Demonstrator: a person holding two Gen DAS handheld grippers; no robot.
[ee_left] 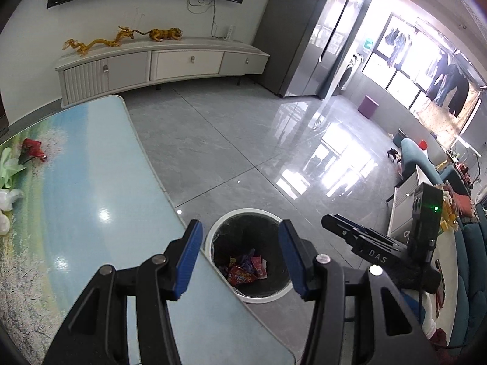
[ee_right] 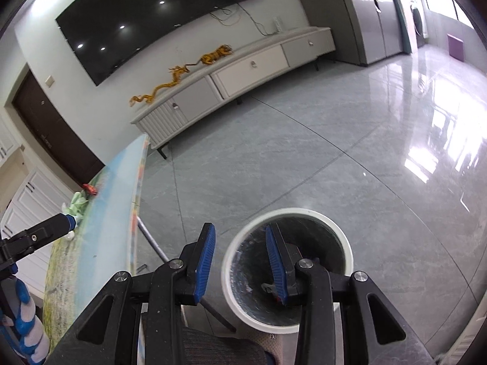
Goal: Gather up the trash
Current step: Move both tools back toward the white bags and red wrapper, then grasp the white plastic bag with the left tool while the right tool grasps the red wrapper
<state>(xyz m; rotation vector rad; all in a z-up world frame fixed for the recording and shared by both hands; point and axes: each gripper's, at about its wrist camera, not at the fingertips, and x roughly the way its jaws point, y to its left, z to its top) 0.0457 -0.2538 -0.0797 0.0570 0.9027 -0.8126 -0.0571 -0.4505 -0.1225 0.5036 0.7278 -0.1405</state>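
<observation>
A round white trash bin [ee_left: 248, 213] with a dark liner stands on the floor beside the table edge; several colourful wrappers [ee_left: 245, 269] lie inside. My left gripper [ee_left: 240, 258] is open and empty, held above the table edge and the bin. My right gripper [ee_right: 240, 264] is open and empty, directly above the bin [ee_right: 334, 228]; it also shows in the left wrist view [ee_left: 365, 240]. On the table's far left lie a red wrapper [ee_left: 32, 149], green crumpled trash [ee_left: 9, 167] and white crumpled pieces [ee_left: 10, 199].
The table [ee_left: 91, 197] has a glossy blue-green printed top. A white TV cabinet [ee_left: 158, 64] with gold figurines stands by the far wall. The grey tiled floor [ee_left: 228, 140] is open. Sofa and clutter are at the right [ee_left: 426, 167].
</observation>
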